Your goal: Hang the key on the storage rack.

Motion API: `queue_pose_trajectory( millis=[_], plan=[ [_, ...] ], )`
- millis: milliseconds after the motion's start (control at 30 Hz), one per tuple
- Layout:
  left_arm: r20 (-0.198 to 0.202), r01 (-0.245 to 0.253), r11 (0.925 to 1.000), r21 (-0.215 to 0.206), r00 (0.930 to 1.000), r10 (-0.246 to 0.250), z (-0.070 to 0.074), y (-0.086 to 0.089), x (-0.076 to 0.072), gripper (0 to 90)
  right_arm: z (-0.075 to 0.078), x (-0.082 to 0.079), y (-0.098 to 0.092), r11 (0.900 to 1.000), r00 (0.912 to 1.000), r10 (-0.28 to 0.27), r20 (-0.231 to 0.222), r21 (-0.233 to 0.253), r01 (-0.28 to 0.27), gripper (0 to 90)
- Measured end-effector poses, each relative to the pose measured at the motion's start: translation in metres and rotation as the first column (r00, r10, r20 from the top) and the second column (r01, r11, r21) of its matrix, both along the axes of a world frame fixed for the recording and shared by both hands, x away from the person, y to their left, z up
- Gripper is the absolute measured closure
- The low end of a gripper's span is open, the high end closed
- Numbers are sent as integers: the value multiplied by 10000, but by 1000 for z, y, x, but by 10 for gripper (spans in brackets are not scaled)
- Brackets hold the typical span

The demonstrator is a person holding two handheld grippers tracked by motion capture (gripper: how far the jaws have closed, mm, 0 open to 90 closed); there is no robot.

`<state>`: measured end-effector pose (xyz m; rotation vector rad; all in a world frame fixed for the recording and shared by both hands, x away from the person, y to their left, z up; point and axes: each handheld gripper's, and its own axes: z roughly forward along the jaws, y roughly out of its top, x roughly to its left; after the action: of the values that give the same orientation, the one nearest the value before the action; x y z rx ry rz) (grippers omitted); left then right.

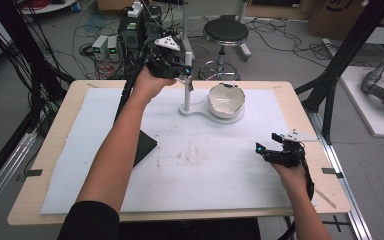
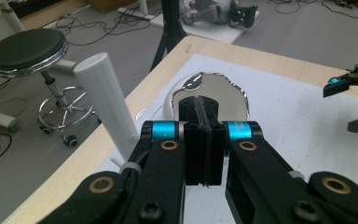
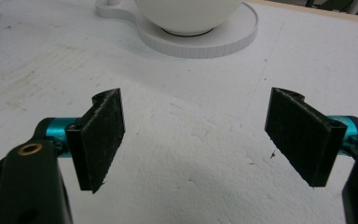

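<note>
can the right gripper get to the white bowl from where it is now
Probably yes: the right gripper is open and aimed at the white bowl, with bare white mat between them.

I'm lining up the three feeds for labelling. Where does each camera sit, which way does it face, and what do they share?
High view: above the person's side, looking forward and down on the table; both forearms and tongs show.
Left gripper view: rides the left tongs, shut, facing the bowl beside the white post.
Right gripper view: rides the right tongs, open, low over the white mat, facing the bowl.
Shared: the bowl on its white stand.
</note>
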<state>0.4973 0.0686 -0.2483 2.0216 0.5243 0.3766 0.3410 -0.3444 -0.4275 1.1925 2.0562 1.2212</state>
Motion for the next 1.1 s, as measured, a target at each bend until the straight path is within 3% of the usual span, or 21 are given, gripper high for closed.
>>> queue_pose_trajectory(
  millis=[333,633,733,1033,1067,1100],
  plan=[
    [-319,-542,9977,-417,9981,528,-8,5,16,890,-2,1,0,10000,9999,10,-108,-51,-11,201],
    [-444,-724,9965,-416,9965,706,-9,6,19,878,-2,1,0,9999,9999,70,-124,-72,-71,201],
    [-352,-1029,9932,-540,9942,1011,-9,6,19,752,-2,1,0,10000,9999,75,-115,-52,-75,201],
    [-288,-1294,9904,-487,9913,1282,-4,19,9,597,-2,0,-1,9999,9999,97,-123,-58,-98,201],
    [-333,-1401,9887,-528,9898,1385,-4,23,6,494,-2,0,-1,9999,9999,81,-120,-61,-82,201],
    [-370,-1460,9880,-509,9889,1442,-5,26,4,459,-2,0,-1,10000,9999,67,-137,-60,-68,201]
  ],
)
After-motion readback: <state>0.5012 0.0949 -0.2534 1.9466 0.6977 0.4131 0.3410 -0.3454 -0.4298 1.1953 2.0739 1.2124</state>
